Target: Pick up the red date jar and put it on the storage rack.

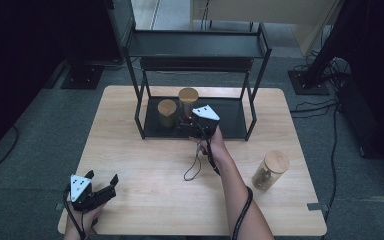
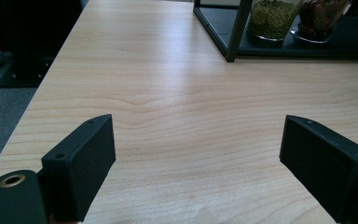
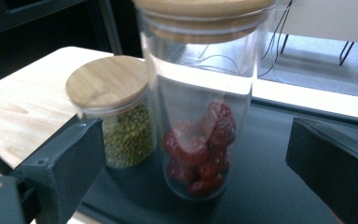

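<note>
Backing the right claw (image 1: 194, 121) straight off the tall jar (image 1: 188, 100) was judged the step in hand; best done level, jaws spread, without clipping glass or the shelf frame (image 1: 140, 107). High view: tall jar stood on the shelf base beside the short jar (image 1: 167, 112), just beyond the right claw; third jar (image 1: 270, 170) sat on the counter (image 1: 145, 165). Left gripper view: left claw (image 2: 196, 154) spread, empty. Right gripper view: right claw (image 3: 191, 163) spread, tall jar (image 3: 200, 107) between jaws, untouched.
</note>
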Demonstrator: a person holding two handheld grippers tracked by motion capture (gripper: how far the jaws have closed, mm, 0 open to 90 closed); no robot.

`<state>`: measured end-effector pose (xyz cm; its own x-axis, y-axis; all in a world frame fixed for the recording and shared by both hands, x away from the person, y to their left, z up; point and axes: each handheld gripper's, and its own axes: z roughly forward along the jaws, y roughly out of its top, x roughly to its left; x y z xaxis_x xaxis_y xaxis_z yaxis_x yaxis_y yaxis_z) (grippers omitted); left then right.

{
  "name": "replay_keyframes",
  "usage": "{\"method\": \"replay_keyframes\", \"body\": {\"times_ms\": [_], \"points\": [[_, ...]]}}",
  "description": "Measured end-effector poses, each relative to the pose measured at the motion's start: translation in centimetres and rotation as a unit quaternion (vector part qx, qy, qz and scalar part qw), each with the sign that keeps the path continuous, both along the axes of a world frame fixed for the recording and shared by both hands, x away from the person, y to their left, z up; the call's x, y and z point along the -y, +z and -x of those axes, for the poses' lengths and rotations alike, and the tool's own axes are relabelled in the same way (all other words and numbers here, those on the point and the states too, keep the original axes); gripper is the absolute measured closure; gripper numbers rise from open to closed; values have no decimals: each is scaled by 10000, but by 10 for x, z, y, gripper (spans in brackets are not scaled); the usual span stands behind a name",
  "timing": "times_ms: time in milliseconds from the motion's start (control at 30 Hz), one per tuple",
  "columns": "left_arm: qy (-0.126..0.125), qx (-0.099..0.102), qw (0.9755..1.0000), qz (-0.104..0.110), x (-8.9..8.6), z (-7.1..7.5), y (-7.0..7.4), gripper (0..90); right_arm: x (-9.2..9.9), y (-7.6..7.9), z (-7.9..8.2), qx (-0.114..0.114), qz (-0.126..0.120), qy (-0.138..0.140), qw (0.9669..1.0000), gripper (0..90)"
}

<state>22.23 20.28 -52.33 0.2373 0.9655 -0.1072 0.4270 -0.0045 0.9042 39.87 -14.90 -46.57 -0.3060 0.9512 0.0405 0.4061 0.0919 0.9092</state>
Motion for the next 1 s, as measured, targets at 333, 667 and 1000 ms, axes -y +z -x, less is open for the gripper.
{"method": "replay_keyframes", "body": {"times_ms": [333, 667, 1000], "points": [[-13, -16, 10000, 7, 0, 0, 0, 106, -1, 4, 21, -33, -89, 22, 10000, 34], [-23, -19, 10000, -14, 0, 0, 0, 106, 2, 9, 47, 25, -308, 144, 9994, 33], [-20, -19, 10000, -27, 1, 0, 0, 106, 4, 6, 69, 71, -214, 266, 9994, 34]]}}
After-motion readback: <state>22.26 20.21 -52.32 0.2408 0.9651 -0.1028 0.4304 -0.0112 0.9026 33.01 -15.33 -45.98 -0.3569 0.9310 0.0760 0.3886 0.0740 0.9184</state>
